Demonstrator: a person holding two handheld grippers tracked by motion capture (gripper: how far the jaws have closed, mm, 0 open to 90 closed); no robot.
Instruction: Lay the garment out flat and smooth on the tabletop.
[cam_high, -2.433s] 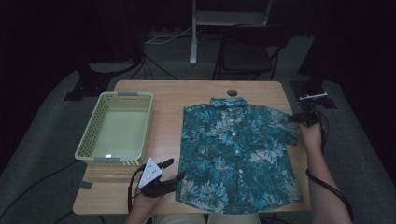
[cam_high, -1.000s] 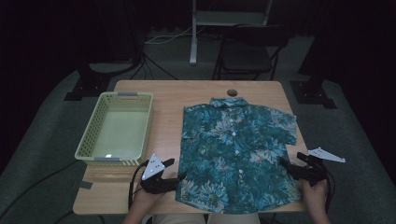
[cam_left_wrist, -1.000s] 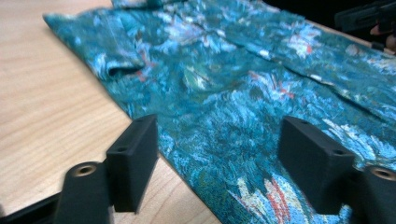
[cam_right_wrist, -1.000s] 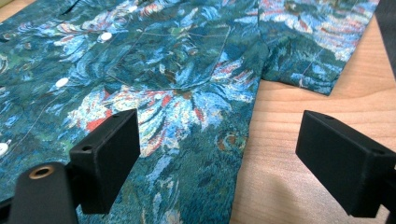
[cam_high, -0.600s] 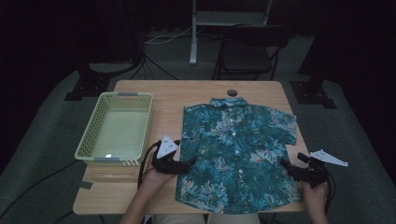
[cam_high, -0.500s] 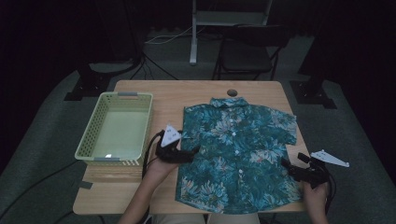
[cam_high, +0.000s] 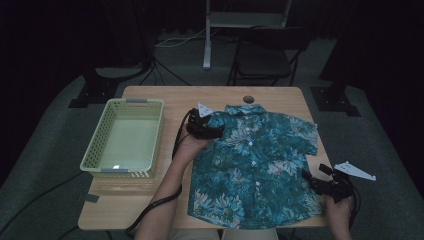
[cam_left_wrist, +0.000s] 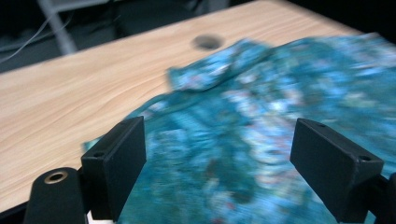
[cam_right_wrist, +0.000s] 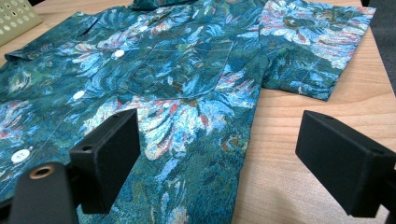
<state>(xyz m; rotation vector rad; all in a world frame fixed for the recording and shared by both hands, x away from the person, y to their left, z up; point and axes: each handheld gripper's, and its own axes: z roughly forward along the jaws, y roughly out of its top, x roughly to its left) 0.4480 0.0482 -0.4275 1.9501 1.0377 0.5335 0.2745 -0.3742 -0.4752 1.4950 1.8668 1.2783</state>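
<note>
Nearest the person, the right tongs (cam_high: 314, 181) sit at the shirt's lower right hem, released: in the right gripper view both jaws stand wide apart, the shirt's side edge and bare wood lying between them with nothing pinched. This hand has kept to the same spot over the last second.

The floral shirt (cam_high: 255, 165) lies flat and buttoned, face up, on the right half of the table (cam_high: 150, 200), collar toward the far edge, both short sleeves spread.

Farther off, the left tongs (cam_high: 212, 132) have travelled from the lower left hem up along the shirt's left side and now hover at the left sleeve and shoulder, just beside the collar. Their jaws have just closed a little after widening, yet they stand apart; in the left gripper view the blurred fabric (cam_left_wrist: 261, 140) shows beyond them, not gripped. That shift suggests the left sleeve is the next thing to be taken, probably to fold it inward.

Beyond, the green basket (cam_high: 95, 150) waits empty at the table's left.
</note>
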